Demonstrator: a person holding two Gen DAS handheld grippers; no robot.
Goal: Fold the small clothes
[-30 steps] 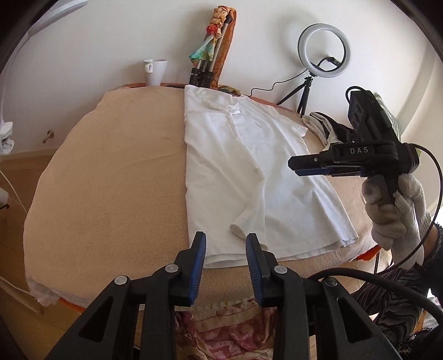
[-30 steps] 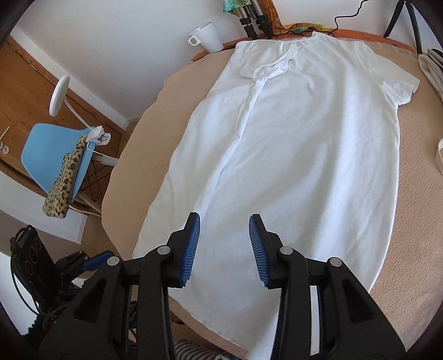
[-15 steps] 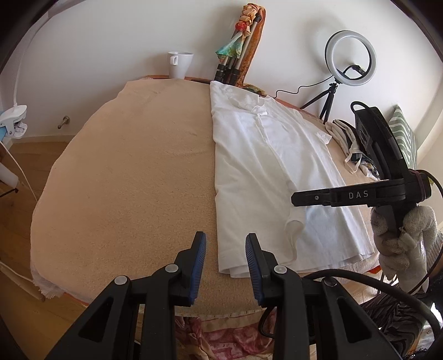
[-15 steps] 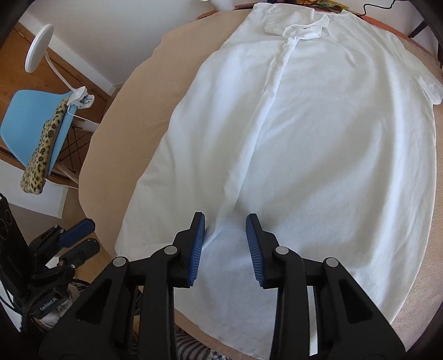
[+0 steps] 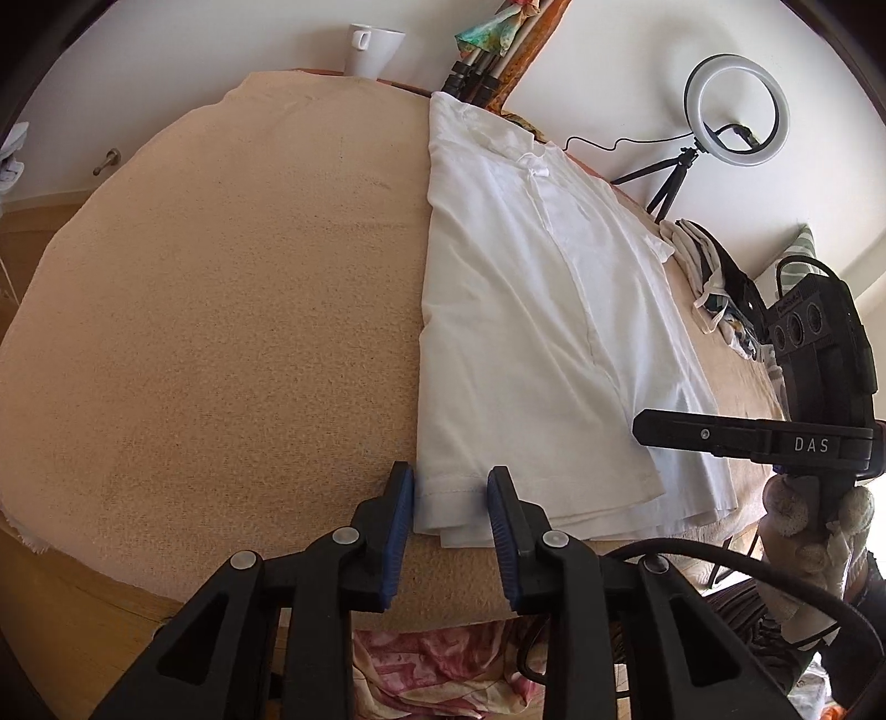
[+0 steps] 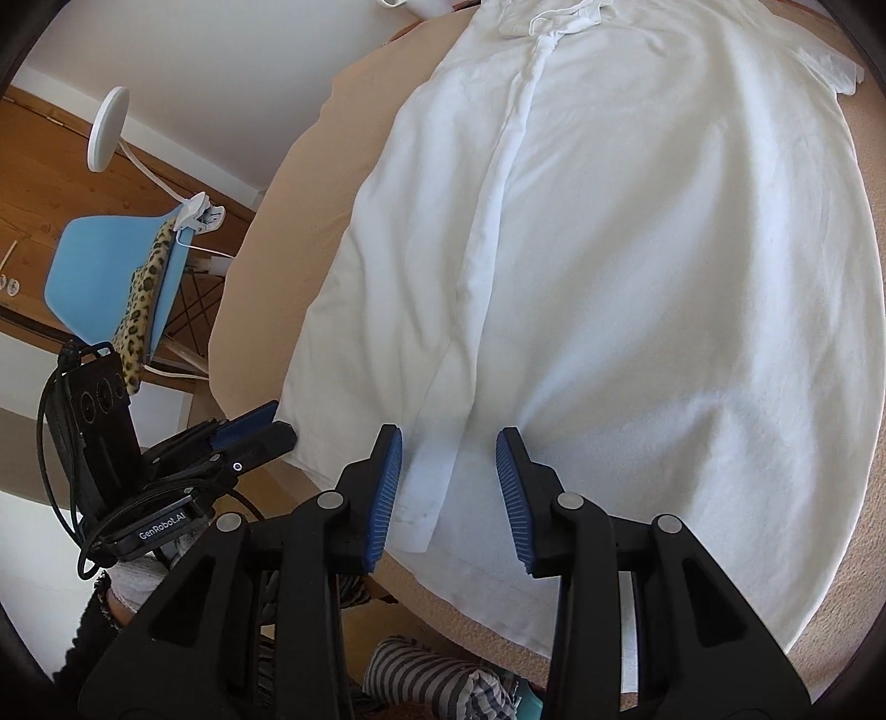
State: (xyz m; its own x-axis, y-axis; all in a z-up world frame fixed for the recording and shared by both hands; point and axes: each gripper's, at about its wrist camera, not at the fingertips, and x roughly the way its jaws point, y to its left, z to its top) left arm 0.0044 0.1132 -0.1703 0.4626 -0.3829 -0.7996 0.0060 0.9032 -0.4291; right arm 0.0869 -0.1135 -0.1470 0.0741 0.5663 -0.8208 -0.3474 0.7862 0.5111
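At six o'clock on the desk (image 5: 194,332), closing left tongs (image 5: 449,501) straddle the white polo shirt (image 5: 526,310) hem corner, right tongs (image 6: 448,476) opening over the folded edge: either may pinch one layer only

A: Quick counts. Shirts?
B: One white shirt (image 5: 531,310) laid out on the surface (image 5: 221,310). One heap of other clothes (image 5: 714,277) at the far right; can't count the pieces.
A: Grippers?
B: Two: left gripper (image 5: 449,498), right gripper (image 6: 448,471). Two blue pads each.
A: Background?
B: One white mug (image 5: 372,49), one ring light (image 5: 733,108) on one tripod, one blue chair (image 6: 116,277), one white lamp (image 6: 108,130), one leopard-print cloth (image 6: 145,302).
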